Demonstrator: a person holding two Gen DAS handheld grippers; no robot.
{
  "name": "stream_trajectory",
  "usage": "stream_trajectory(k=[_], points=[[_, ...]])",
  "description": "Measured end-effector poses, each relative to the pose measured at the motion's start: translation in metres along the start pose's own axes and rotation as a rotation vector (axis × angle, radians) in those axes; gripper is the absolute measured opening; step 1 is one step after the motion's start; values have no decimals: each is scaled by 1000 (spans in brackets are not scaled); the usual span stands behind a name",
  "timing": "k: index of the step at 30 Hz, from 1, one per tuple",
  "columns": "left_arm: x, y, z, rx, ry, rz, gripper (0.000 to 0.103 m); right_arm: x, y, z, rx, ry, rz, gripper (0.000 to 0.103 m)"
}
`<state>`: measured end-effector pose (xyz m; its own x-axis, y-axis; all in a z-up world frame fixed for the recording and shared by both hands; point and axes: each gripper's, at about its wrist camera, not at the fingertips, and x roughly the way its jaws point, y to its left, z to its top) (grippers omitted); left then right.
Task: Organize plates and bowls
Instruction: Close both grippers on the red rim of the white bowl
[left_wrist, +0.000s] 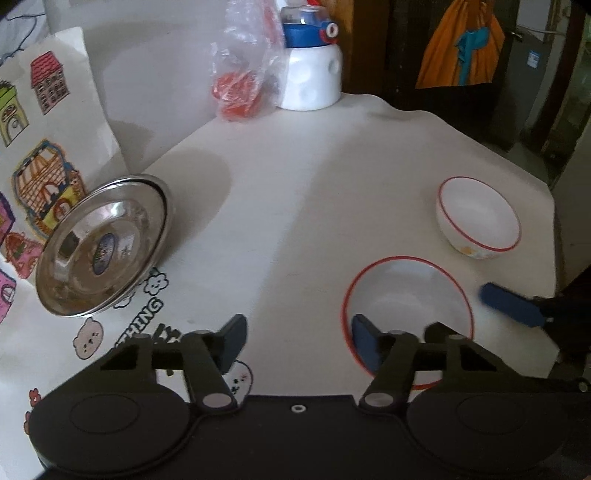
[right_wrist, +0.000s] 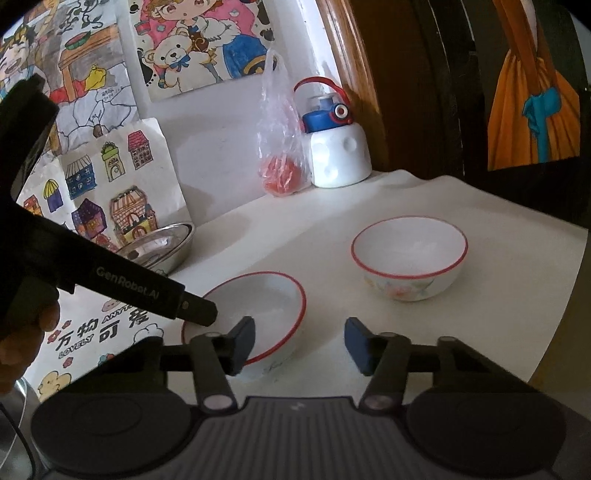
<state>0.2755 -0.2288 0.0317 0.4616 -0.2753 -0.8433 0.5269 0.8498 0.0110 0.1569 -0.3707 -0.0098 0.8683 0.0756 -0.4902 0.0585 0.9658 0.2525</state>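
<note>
My left claw (left_wrist: 297, 341) is half-open with one finger dipped inside the near bowl (left_wrist: 406, 295), rim not pinched; right claw (right_wrist: 299, 341), half-open and empty, sits just right of it.

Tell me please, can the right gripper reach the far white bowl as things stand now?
Probably yes. The right gripper stands open beside the near bowl, and only bare table lies between it and the far bowl; nothing blocks that way.
</note>
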Motion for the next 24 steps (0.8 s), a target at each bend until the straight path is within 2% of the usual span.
stream_trajectory(k=[5, 8, 11, 16, 24], points=[[-1, -7, -1, 11, -2, -44, 33, -1, -2, -2, 56, 4, 26, 41], [-1, -11, -2, 14, 2, -63, 22, 0, -2, -2, 100, 7, 51, 32], [1, -11, -2, -5, 22, -92, 13, 0, 0, -3, 131, 2, 34, 29], [-2, -11, -5, -38, 25, -106, 11, -2, 4, -6, 147, 10, 8, 25], [-22, -2, -15, -69, 0, -108, 11, -17, 18, -7, 135, 5, 27, 25]])
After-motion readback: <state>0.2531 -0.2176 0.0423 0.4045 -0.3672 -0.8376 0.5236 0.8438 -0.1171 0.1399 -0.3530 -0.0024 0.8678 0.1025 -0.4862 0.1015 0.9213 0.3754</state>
